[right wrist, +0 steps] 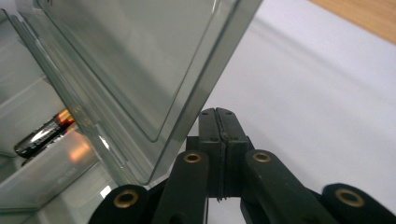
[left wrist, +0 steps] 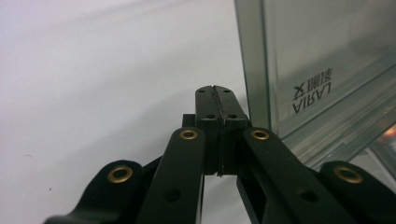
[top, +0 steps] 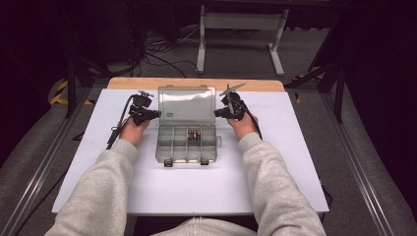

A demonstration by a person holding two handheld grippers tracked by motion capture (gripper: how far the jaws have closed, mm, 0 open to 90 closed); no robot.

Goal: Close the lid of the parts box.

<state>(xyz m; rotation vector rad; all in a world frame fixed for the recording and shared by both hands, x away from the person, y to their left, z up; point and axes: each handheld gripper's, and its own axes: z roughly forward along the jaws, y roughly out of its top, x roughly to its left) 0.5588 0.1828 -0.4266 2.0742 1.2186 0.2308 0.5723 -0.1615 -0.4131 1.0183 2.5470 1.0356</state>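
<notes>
Your left gripper (top: 156,114) rests on the white sheet (top: 98,167) with its 2 jaws pressed flat together, holding nothing, its tip just beside the left edge of the raised lid (top: 186,103). Between your hands sits the clear compartment box (top: 187,143), lid up and leaning back, with batteries (top: 193,134) in 1 upper middle cell. Your right gripper (top: 217,113) mirrors the left, jaws fully closed and empty, right at the lid's right edge. The sheet covers a wooden table (top: 196,83) whose far strip shows bare. Beyond it lies grey floor (top: 236,59), tangled cables (top: 157,49) and a white frame's legs (top: 236,34) in a dark room
</notes>
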